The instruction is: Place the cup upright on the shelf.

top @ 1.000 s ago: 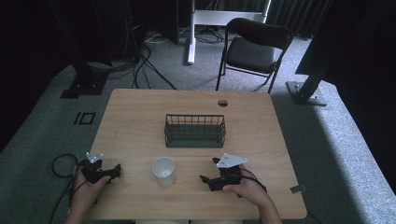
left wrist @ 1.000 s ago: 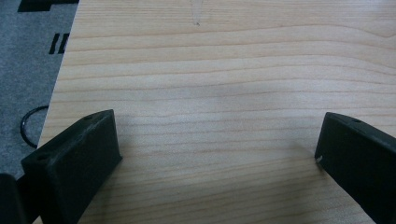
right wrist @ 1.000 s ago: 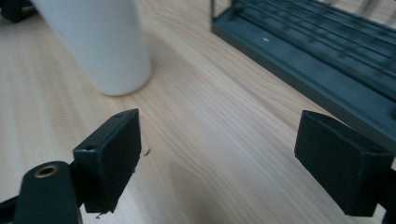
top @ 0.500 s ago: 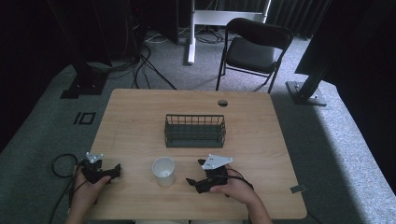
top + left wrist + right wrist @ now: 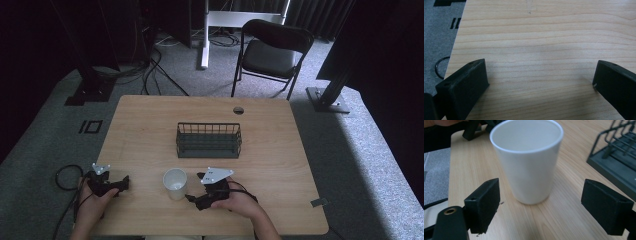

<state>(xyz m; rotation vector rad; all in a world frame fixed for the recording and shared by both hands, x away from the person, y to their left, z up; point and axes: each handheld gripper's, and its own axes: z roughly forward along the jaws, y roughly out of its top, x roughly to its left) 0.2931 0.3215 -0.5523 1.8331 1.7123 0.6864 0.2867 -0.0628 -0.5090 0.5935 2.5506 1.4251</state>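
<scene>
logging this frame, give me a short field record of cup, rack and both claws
cup: white cup, upright, empty, on the table
rack: dark wire rack, beyond the cup, apart from it
right claw: open, jaws either side of the cup, not touching
left claw: open over bare wood near the table's left edge

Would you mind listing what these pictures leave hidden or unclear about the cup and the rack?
- White cup: its bottom inside, right gripper view, hidden by its own wall.
- Wire rack: far end, same view, cut off by the right edge.
- Rack's floor: contents, high view, too small and dark to tell.
</scene>
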